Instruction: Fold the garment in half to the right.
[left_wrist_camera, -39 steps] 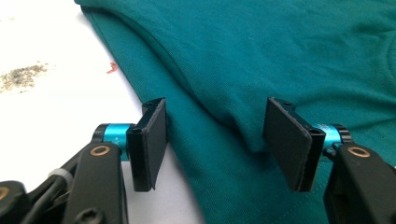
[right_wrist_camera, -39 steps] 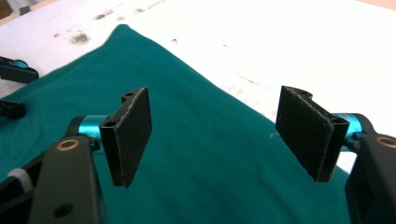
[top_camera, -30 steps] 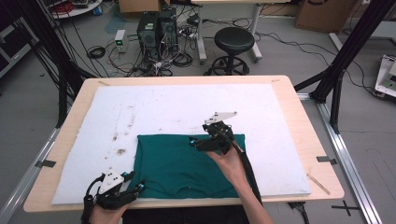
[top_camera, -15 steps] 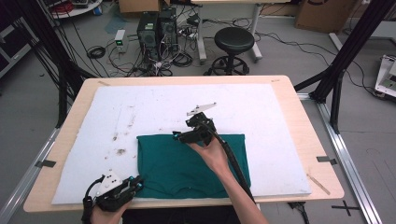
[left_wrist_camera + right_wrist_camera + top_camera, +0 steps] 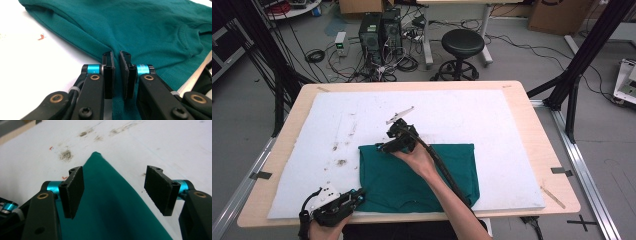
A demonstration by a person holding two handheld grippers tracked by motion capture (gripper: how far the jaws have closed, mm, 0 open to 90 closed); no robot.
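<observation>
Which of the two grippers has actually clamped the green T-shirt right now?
The left gripper, at the green T-shirt's near-left corner: its jaws pinch the hem. The right gripper's jaws stand wide apart above the far-left corner.

Black stool [image 5: 462,44], computer towers [image 5: 378,30] behind stained white mat [image 5: 452,112]

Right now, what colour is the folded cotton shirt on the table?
Dark teal green folded cotton shirt, clearest in the left gripper view.

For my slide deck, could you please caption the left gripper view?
Left gripper pinching the near edge of a teal T-shirt on the white table cover.
</observation>
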